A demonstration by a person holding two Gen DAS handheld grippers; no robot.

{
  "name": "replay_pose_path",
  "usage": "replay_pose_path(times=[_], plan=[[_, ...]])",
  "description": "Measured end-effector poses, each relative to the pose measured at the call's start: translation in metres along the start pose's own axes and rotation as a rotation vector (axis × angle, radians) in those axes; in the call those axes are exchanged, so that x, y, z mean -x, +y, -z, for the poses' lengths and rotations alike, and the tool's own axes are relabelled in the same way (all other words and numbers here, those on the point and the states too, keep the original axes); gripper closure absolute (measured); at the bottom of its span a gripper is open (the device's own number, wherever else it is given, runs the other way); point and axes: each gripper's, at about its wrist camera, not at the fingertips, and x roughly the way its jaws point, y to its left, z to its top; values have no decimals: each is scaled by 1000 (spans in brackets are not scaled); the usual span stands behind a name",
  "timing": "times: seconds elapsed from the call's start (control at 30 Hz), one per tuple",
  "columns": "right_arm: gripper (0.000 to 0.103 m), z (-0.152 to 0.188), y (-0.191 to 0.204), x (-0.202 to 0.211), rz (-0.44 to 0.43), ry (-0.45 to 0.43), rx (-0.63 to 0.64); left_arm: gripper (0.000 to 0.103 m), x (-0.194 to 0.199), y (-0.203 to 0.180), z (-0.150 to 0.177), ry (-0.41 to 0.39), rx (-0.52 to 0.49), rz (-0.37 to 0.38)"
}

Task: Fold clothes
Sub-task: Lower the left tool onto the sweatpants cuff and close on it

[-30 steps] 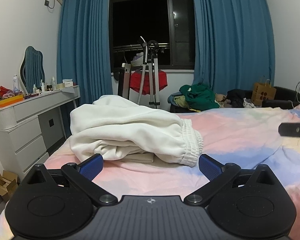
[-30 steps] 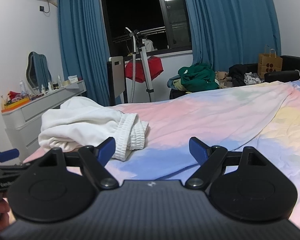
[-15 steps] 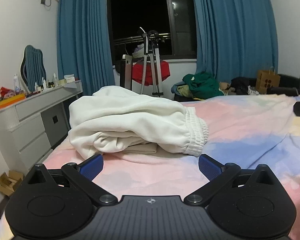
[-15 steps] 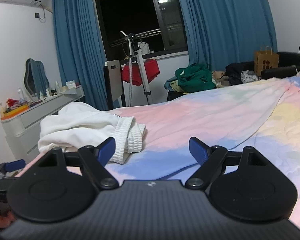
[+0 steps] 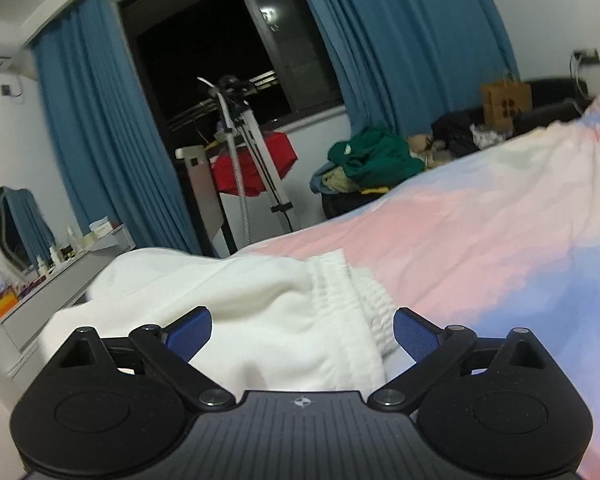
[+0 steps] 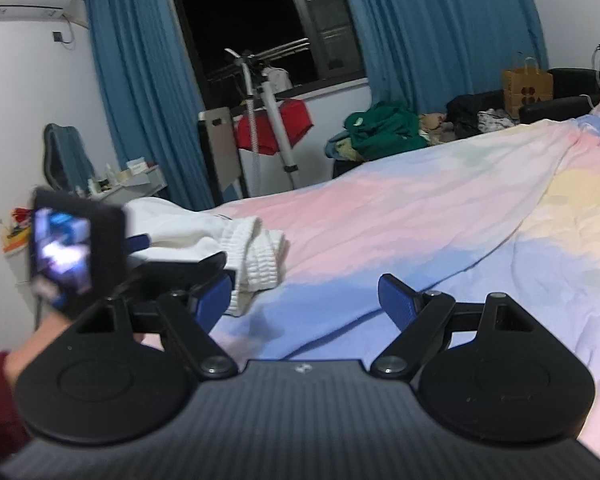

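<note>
Only the right wrist view showed the left gripper (image 6: 179, 258) from outside, w/ its lit screen, fingers spread over the white garment (image 6: 203, 236) at the bed's (image 6: 420, 220) left edge. Right gripper (image 6: 306, 298) was wide apart, holding nothing. A dresser (image 5: 59, 280) stood beyond; garment's near part was hidden by the left gripper body.

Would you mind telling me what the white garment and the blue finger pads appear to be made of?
White garment: probably thick cotton fleece, matte and soft, with a ribbed, gathered elastic band. Blue pads on the left gripper's fingers: likely rubber or soft plastic, finely textured, though the look leaves it open.
</note>
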Motion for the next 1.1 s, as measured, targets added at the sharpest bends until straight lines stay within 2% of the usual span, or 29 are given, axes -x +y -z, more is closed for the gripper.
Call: replay_pose_path(times=[0.13, 0.27, 0.4, 0.43, 0.5, 0.57, 0.63, 0.7, 0.73, 0.9, 1.1], plan=[[21, 7, -4, -13, 69, 5, 7, 10, -57, -21, -10, 28, -64, -41], [21, 8, -24, -23, 104, 15, -90, 10, -103, -39, -21, 50, -116, -90], [21, 13, -41, -38, 123, 53, -159, 11, -145, -51, -29, 107, -151, -169], [21, 14, -43, -41, 127, 60, -166, 15, -154, -53, -31, 120, -152, -190], [21, 17, -44, -47, 138, 71, -166, 30, -163, -54, -36, 128, -154, -222], [21, 18, -43, -52, 140, 79, -160, 40, -166, -51, -42, 128, -152, -210], [21, 18, -44, -53, 134, 77, -159, 53, -159, -46, -48, 118, -140, -178], [21, 16, -45, -52, 122, 62, -156, 85, -139, -38, -55, 92, -108, -131], [21, 15, -44, -50, 118, 49, -154, 90, -128, -34, -58, 77, -96, -108], [21, 11, -37, -41, 107, 14, -130, 93, -69, -6, -71, -1, -55, -36], [21, 6, -25, -29, 85, -6, -85, 97, 14, 51, -66, -62, 59, 21]])
